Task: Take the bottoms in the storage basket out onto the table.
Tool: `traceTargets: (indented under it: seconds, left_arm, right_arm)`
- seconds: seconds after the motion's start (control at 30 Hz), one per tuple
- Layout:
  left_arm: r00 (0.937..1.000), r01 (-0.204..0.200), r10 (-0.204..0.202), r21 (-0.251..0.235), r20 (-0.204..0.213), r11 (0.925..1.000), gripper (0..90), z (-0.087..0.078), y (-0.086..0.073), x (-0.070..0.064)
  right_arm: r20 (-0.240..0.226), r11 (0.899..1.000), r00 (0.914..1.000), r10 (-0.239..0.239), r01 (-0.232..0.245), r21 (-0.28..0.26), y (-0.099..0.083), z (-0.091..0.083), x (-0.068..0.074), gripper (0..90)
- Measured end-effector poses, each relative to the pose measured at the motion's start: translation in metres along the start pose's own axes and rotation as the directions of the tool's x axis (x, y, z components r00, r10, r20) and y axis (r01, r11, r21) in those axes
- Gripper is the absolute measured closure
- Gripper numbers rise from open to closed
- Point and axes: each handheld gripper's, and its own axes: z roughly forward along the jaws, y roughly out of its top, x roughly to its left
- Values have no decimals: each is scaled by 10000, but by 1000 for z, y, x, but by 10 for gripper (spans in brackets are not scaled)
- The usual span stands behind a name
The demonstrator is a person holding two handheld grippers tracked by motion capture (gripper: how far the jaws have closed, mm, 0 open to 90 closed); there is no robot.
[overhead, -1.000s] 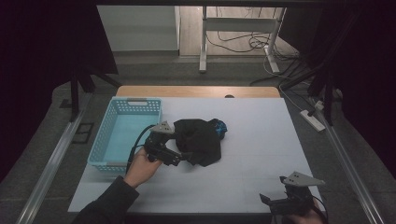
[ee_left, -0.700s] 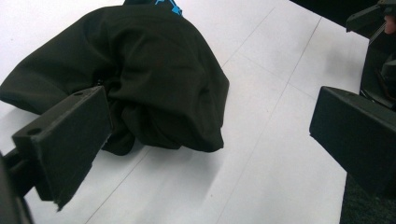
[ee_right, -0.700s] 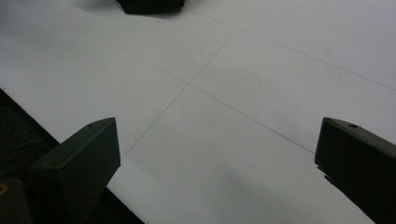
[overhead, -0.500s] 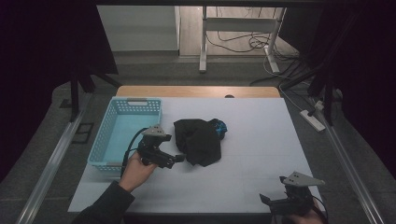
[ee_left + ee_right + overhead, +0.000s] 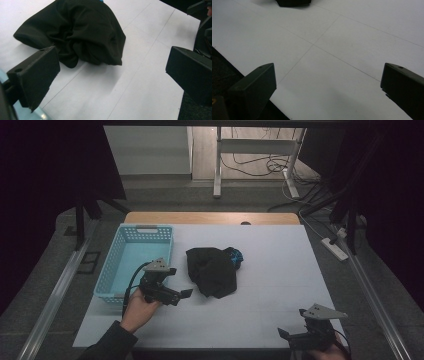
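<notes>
left tongs (image 5: 186, 294) drawn back off black cloth (image 5: 214, 270), spread wide | right tongs (image 5: 283, 333) spread, idle | blue basket (image 5: 131, 257) holds nothing

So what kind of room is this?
Probably a lab or workshop set up for recording: a white table ringed by dark curtains, with cables on the floor, plus a handheld left gripper near some black cloth.
</notes>
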Motion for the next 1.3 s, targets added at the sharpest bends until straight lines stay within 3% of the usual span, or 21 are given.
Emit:
traceTargets:
  seconds: [0.83, 1.3]
  left_arm:
    - [9989, 234, -250, -411, -389, 9989, 0, -23, -26, -4]
    - [9969, 418, -439, -337, -655, 9986, 0, -38, -43, -6]
  right_arm:
    - [-29, 10000, 10000, -14, 14, 37, 0, 1, 0, 5]
    - [-64, 9999, 9999, -90, 91, 143, 0, 1, 1, 5]
